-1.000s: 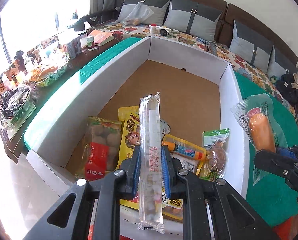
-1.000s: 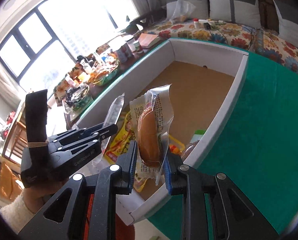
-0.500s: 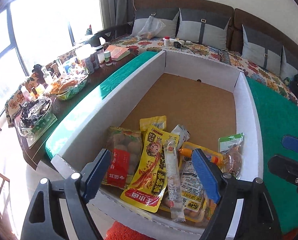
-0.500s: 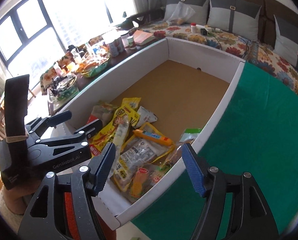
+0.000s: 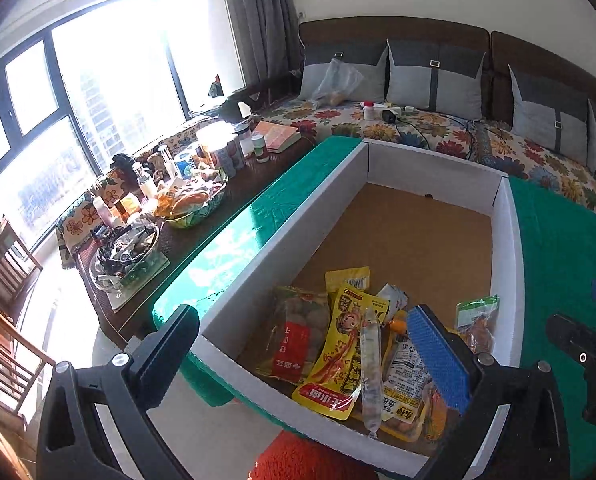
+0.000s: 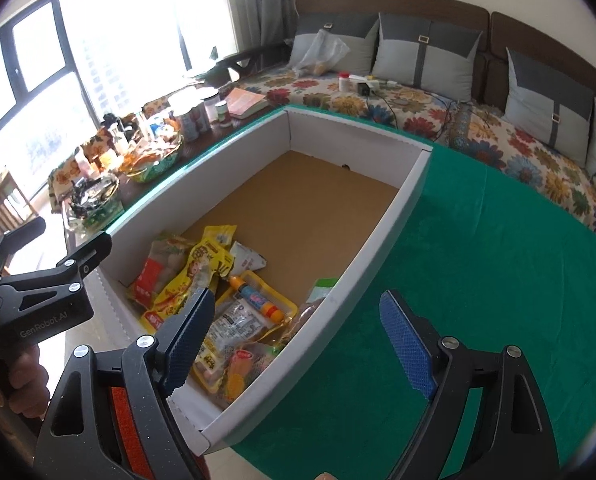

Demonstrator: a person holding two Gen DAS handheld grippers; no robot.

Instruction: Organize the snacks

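Snack packets heaped at the near end of large white cardboard box with bare brown floor (image 5: 298,216), far end of that box bare. Among the heap: long clear tube packet (image 5: 370,364) lying lengthwise across yellow pouch with cartoon figure (image 5: 338,356); clear bag of pale balls with red label (image 5: 294,340) against the box's left wall; green-topped packet (image 5: 478,320) against its right wall; clear packet with orange sausage (image 6: 236,376) in the box's nearest right corner, partly behind a finger.

Left gripper (image 5: 298,316) poised above the near end of the box, tilted down, jaws spread wide after just opening, nothing between the blue pads. Right gripper (image 6: 296,298) over the box's near right wall, one finger above the heap and the other above green cloth (image 6: 498,280) beside the box; jaws likewise wide after just opening, gripping nothing. Person's hand (image 6: 22,376) wrapped around the left tool's handle, left of the box.
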